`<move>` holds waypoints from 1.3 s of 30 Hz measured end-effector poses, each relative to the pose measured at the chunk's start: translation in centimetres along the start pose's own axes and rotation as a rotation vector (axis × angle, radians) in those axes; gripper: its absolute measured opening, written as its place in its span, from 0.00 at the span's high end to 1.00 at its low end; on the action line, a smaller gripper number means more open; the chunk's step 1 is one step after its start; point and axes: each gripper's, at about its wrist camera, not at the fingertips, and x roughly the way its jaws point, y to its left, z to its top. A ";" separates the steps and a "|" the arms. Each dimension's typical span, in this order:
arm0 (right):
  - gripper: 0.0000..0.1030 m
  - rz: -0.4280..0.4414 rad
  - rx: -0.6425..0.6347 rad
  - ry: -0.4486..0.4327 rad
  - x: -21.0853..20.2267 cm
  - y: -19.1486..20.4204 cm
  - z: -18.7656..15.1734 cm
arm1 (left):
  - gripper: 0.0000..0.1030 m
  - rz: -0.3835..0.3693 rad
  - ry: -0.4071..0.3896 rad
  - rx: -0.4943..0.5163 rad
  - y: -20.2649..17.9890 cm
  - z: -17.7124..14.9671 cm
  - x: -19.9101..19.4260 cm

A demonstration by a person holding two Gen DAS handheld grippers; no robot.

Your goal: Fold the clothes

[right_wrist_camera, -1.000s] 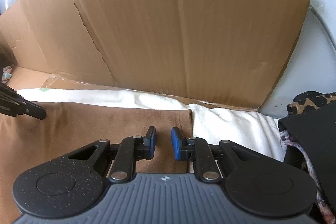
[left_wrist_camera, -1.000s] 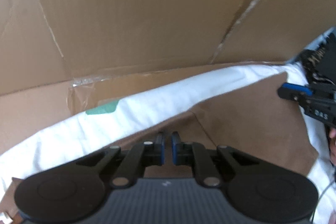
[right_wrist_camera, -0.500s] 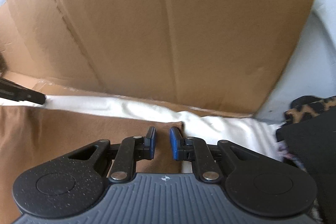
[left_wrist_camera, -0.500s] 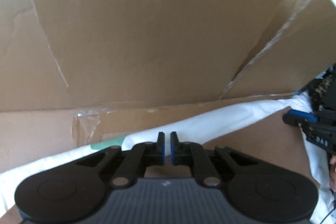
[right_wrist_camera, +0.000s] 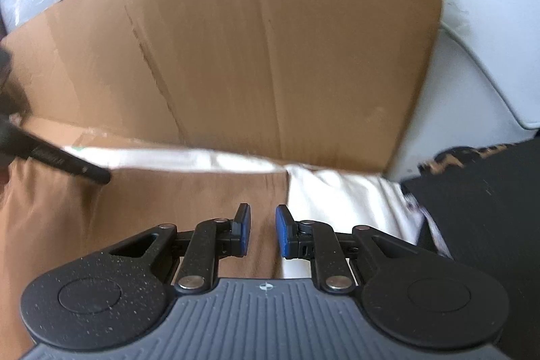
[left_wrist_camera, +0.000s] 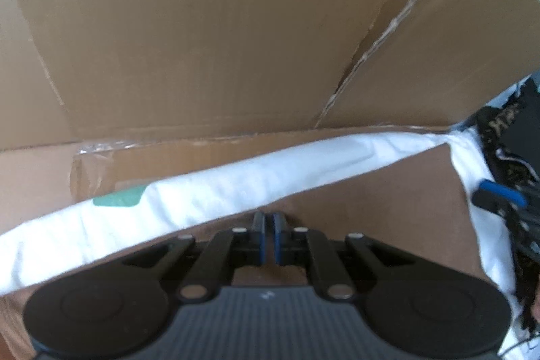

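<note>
A brown garment [left_wrist_camera: 371,208] lies flat on a white cloth [left_wrist_camera: 236,184] in front of a cardboard wall. My left gripper [left_wrist_camera: 269,218] is shut on the garment's far edge, which peaks at the fingertips. In the right wrist view the left gripper's fingers [right_wrist_camera: 84,171] sit at that same edge, and the brown garment [right_wrist_camera: 152,208] wrinkles beside them. My right gripper [right_wrist_camera: 263,215] hovers over the garment's right edge, its jaws opening with a clear gap; cloth shows below the pads, not pinched. From the left wrist view the right gripper [left_wrist_camera: 499,194] is at the far right.
Tall cardboard panels [right_wrist_camera: 270,56] stand close behind the white cloth [right_wrist_camera: 337,198]. A black and leopard-print pile [right_wrist_camera: 489,208] lies at the right. A white curved body [right_wrist_camera: 472,73] rises behind it. A green label [left_wrist_camera: 118,198] shows at the cloth's left.
The left gripper's jaws have drawn fully together at the brown edge. The right gripper has shifted, so more of the cardboard's top and the left gripper's fingers show.
</note>
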 end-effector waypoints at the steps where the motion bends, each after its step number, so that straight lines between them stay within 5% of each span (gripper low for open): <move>1: 0.78 0.006 -0.009 0.007 -0.4 0.0 -0.4 | 0.95 0.002 -0.002 -0.002 0.1 -0.1 0.1; 13: 0.78 -0.016 -0.093 0.139 -1.2 2.2 -4.7 | 0.92 -0.010 -0.037 -0.011 -0.4 -0.4 0.3; 15: 0.78 -0.039 -0.086 0.145 -1.4 2.0 -5.3 | 0.88 -0.019 -0.051 -0.010 -0.4 -0.6 -0.4; 17: 0.78 -0.056 -0.071 0.146 -1.4 1.9 -5.7 | 0.70 -0.017 -0.060 -0.013 -0.3 -0.9 -1.2; 21: 0.78 -0.106 -0.046 0.149 -1.8 1.8 -5.6 | 0.65 -0.018 -0.062 -0.014 0.0 -1.2 -3.1; 28: 0.78 -0.149 0.038 0.185 -3.1 0.1 -4.7 | 0.55 0.003 -0.035 0.008 0.6 -2.4 -9.3; 36: 0.76 -0.078 0.077 0.227 -7.0 0.2 -1.8 | 0.52 0.060 -0.040 -0.068 2.2 -4.8 -18.5; 39: 0.62 -0.040 0.111 0.248 -8.8 0.2 -0.1 | 0.49 0.070 -0.050 -0.127 3.0 -6.1 -22.3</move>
